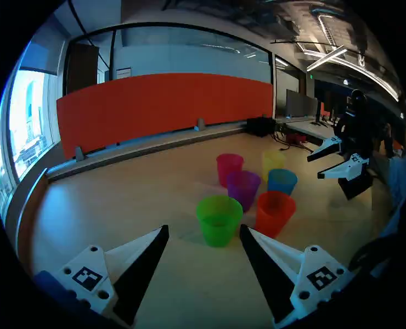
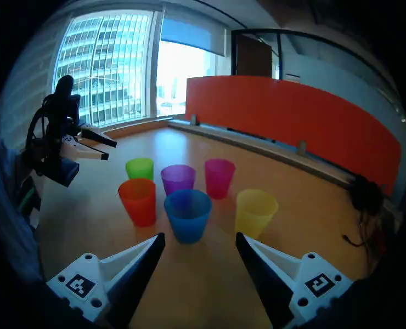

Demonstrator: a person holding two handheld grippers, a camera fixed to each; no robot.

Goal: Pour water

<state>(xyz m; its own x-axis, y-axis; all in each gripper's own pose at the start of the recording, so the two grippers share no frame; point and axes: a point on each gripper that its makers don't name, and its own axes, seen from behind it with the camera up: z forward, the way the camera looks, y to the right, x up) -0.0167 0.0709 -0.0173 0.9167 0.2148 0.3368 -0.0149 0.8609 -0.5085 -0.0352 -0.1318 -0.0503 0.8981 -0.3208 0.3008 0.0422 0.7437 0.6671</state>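
- Around the purple cup (image 1: 243, 189), on the bench (image 1: 148, 197): green cup (image 1: 219, 219), orange cup (image 1: 274, 213), blue cup (image 1: 282, 181), pink cup (image 1: 229, 167), yellow cup (image 1: 272, 162); water not discernible.
- Left hand-held gripper (image 1: 203, 227): wide, empty, aimed at purple cup past green cup.
- Right hand-held gripper (image 2: 199, 234): wide, empty, aimed at purple cup past blue cup.
- Recommended: grip mid-wall squarely; lift clear before tilting.

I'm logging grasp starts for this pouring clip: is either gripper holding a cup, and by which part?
Nothing is held. The left gripper is open short of the green cup, the right gripper open short of the blue cup.
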